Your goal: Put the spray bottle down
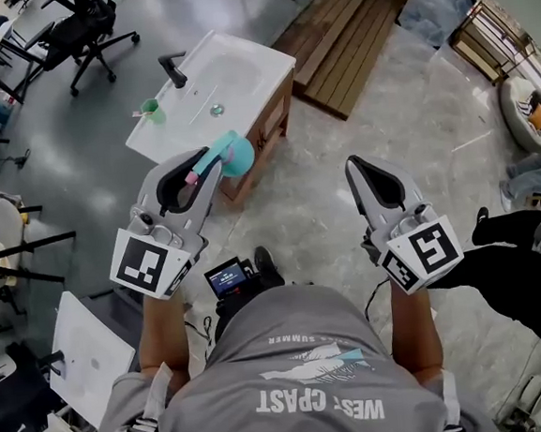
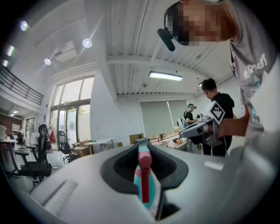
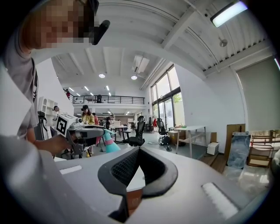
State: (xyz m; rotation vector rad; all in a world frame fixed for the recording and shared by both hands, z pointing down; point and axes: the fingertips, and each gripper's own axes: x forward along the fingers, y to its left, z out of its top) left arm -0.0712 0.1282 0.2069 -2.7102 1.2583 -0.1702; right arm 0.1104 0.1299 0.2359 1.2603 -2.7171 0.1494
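The left tongs, smooth grey plastic, are clamped on the neck of a rounded teal spray bottle with a pink trigger. The bottle is held in the air beside a glossy white washbasin on a wooden cabinet. The right tongs are closed together and empty.

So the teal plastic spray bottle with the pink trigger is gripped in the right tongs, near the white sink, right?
No. The teal plastic spray bottle with the pink trigger is gripped in the left tongs; the right tongs hold nothing. The head view shows it, near the white sink.
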